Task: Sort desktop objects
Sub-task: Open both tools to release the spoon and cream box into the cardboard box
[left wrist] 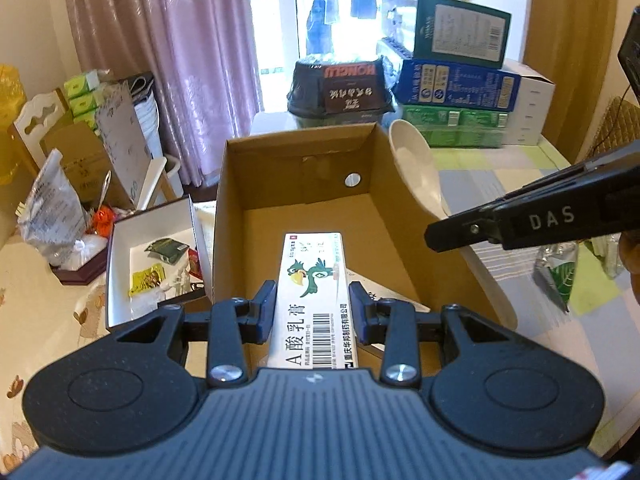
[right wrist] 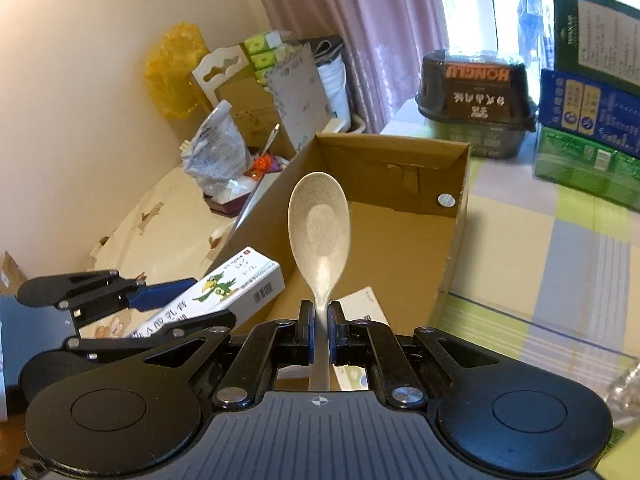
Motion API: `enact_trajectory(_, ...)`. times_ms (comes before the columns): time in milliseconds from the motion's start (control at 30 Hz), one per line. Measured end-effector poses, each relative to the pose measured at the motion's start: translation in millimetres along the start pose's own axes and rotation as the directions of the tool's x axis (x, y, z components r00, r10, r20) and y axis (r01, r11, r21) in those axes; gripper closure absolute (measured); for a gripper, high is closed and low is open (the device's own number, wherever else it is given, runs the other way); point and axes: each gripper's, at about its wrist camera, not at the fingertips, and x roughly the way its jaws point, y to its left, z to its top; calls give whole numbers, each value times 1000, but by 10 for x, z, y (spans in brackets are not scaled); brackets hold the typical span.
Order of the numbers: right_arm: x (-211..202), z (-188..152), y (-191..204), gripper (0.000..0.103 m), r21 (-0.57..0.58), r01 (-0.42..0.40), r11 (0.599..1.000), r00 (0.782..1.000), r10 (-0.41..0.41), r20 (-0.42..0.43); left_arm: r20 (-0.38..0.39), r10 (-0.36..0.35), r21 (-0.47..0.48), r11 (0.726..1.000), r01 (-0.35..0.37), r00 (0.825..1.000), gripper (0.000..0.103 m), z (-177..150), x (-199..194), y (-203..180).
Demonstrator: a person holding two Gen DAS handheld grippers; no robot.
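- The left tool (left wrist: 313,312) pinches a white ointment box (left wrist: 310,300) printed "A酸乳膏", with a green bird and a barcode, held over the near end of the cardboard box (left wrist: 404,216).
- The right tool (right wrist: 319,330) is pressed onto the handle of a speckled cream spoon (right wrist: 319,232), bowl up, above that box.
- A white paper (right wrist: 360,308) lies inside the box.
- Beyond, on the tabletop (left wrist: 520,184), a black tub (left wrist: 340,86) reads "HONGLU" upside down.

Lit by daylight from the window (left wrist: 320,12) behind the pink curtain (left wrist: 180,60), blown out to white glare there. Soft, warm and fairly bright below the window, with faint shadows inside the cardboard box (left wrist: 312,184). Strongly bowed by fisheye toward the dark corners, slightly blurred at the edges
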Motion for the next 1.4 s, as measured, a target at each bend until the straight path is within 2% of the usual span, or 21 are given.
enact_trajectory(333, 349, 19, -85, 100, 6, 19, 1000, 1000, -19, -24, -24, -32, -29, 999, 31, 999, 70, -116, 340, 97)
enact_trajectory(700, 452, -33, -128, 98, 24, 1, 1000, 999, -1, -36, -18, -13, -22, 1000, 12, 1000, 70, -166, 283, 106)
enact_trajectory(800, 401, -32, -162, 89, 32, 3, 999, 1000, -2, -18, -13, -7, -18, 1000, 6, 1000, 69, -178, 224, 99)
enact_trajectory(867, 338, -48, -172, 74, 36, 13, 999, 1000, -13, -6, -9, -4, -22, 1000, 4, 1000, 69, -181, 173, 93)
enact_trajectory(1100, -73, -188, -252, 68, 41, 49, 998, 998, -51, 33, 16, -5, -38, 999, 6, 1000, 63, -197, -76, -9)
enact_trajectory(1133, -141, -221, -260, 64, 39, 58, 998, 997, -60, 38, 20, -6, -41, 999, 7, 1000, 63, -198, -129, -35)
enact_trajectory(1200, -302, -298, -288, 50, 39, 88, 995, 995, -90, 46, 28, -10, -39, 999, 11, 1000, 61, -197, -224, -97)
enact_trajectory(1267, -475, -373, -310, 33, 42, 112, 993, 991, -115, 67, 39, -17, -37, 999, 19, 999, 59, -196, -334, -178)
enact_trajectory(1400, -830, -550, -368, 25, 38, 157, 987, 982, -160, 99, 58, -37, -20, 999, 39, 998, 53, -197, -530, -369)
